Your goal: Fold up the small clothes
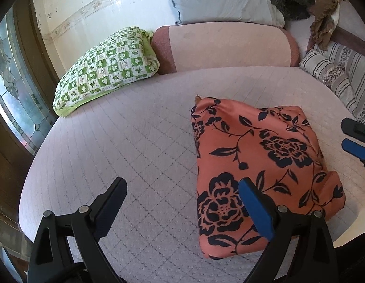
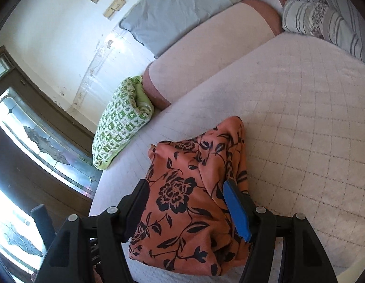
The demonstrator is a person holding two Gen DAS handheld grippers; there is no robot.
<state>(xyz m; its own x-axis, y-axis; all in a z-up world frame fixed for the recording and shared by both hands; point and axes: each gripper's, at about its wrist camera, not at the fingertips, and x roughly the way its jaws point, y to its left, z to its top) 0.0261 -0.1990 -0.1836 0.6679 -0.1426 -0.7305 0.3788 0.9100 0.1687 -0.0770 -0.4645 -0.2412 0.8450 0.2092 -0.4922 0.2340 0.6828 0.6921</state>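
Both claws are spread: the left claw [image 1: 182, 202] hovers beside the folded orange cloth [image 1: 260, 172] on the bed [image 1: 135, 141], the right claw [image 2: 187, 202] straddles it.

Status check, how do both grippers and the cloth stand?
Left gripper open, empty. Right gripper open, straddling folded orange floral cloth on quilted pink bedspread. Nothing in the way.

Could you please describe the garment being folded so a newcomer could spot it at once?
On the quilted pale bedspread, near its front edge, lies a folded orange cloth. Its dark navy rose print sets it apart from the green-checked pillow beside the pink bolster.
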